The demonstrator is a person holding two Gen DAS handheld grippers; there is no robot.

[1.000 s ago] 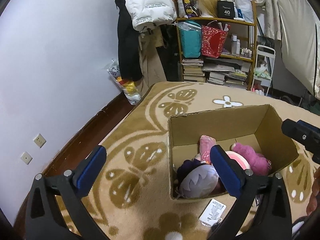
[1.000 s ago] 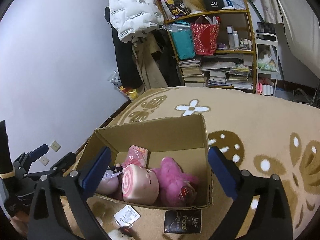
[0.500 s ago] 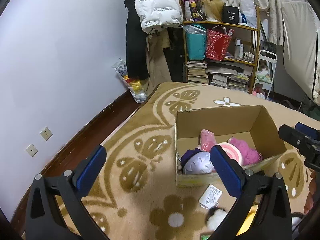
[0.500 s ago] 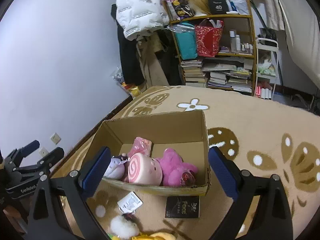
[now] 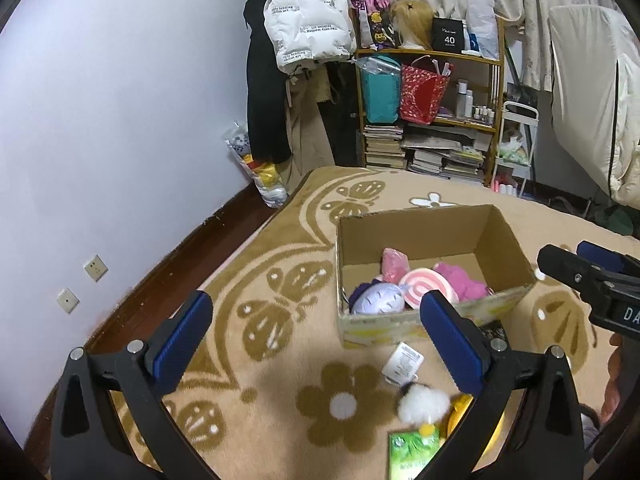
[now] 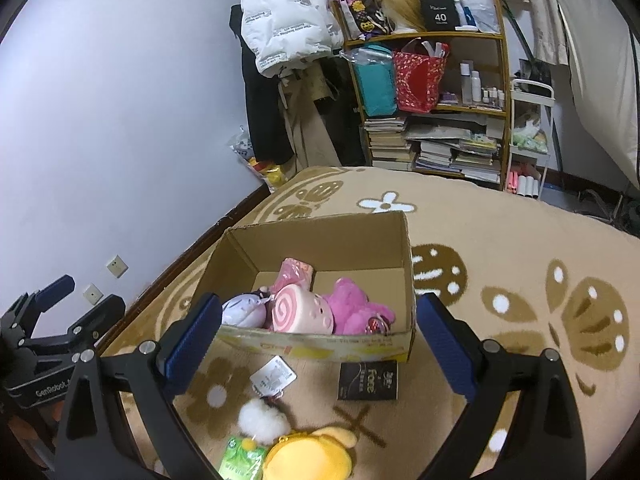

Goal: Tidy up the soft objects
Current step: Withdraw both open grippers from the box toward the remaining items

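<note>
Cardboard box (image 6: pixel 320 240) stands open on the tan rug (image 6: pixel 500 232), and in it we see a pink swirl plush (image 6: pixel 298 314), a magenta plush (image 6: pixel 356 308) and a lavender plush (image 6: pixel 244 310) packed along its near wall. Outside that wall lie a yellow plush (image 6: pixel 308 456), a white pom-pom (image 6: pixel 262 420), a green packet (image 6: pixel 240 460) and a black card (image 6: pixel 368 380). Both our left claw (image 5: pixel 316 328) and right claw (image 6: pixel 318 328) hang above the rug, spread wide and empty.

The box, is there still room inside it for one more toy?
Yes. The cardboard box has bare floor along its back wall and in the far right corner, behind the pink plush. Its front left is crowded: the purple plush, swirl cushion and pink packet bunch together there.
</note>
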